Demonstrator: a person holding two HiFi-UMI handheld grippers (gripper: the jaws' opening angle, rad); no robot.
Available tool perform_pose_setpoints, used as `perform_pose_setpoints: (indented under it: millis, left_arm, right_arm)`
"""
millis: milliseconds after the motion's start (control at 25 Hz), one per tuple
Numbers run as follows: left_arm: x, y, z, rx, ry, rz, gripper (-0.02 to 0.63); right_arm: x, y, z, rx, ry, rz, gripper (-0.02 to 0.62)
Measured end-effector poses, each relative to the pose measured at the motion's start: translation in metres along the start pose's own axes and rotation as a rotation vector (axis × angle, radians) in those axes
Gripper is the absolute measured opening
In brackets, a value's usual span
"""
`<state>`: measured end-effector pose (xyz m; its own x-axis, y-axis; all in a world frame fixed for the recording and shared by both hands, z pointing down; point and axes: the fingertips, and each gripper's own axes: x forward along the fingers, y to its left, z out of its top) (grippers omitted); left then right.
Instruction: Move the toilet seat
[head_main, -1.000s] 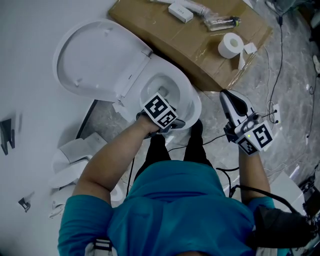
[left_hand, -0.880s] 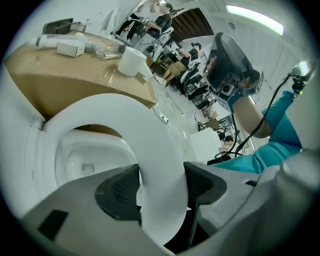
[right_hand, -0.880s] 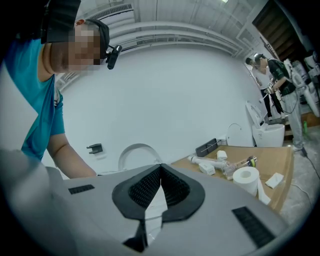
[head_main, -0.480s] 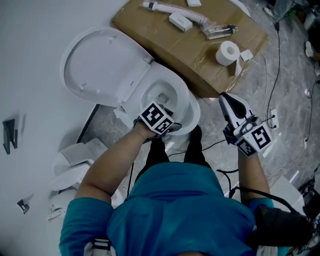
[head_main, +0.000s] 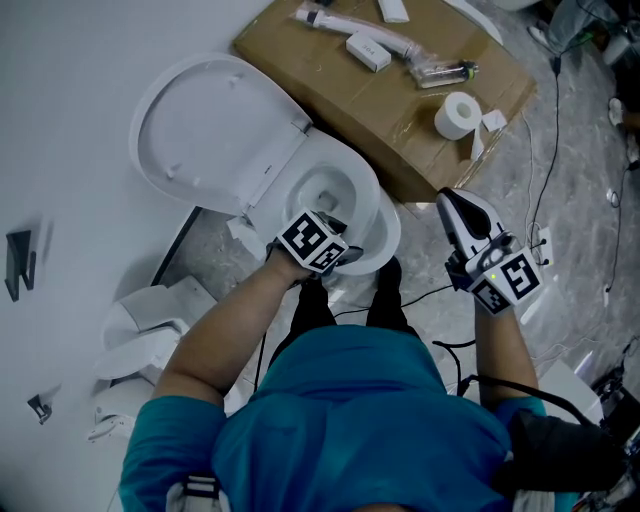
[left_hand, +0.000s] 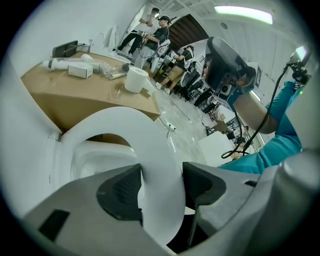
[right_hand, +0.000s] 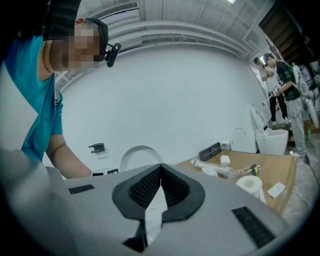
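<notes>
Glossy smooth white toilet seat (left_hand: 160, 170), matt brown cardboard (head_main: 390, 110), polished veined stone floor (head_main: 580, 150), soft paper roll (head_main: 458, 114)

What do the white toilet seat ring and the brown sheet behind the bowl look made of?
White toilet seat ring: likely hard plastic, smooth, slightly glossy, with a thin uniform edge. Brown flat sheet: cardboard, matte, with fold creases.

wall (head_main: 60, 100) white | floor (head_main: 580, 150) grey marbled | cardboard sheet (head_main: 390, 115) on floor
</notes>
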<state>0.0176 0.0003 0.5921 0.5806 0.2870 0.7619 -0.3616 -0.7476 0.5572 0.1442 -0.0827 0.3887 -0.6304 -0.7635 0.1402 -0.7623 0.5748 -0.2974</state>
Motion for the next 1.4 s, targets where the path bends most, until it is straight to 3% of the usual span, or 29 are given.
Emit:
perform_pose_setpoints:
  millis: [1400]
  left_arm:
    - [-0.057,0.005,0.014,0.134,-0.124,0.199,0.220]
  right_arm:
    - [0.024,0.028,0.016,-0.022,0.007,0.053,-0.002]
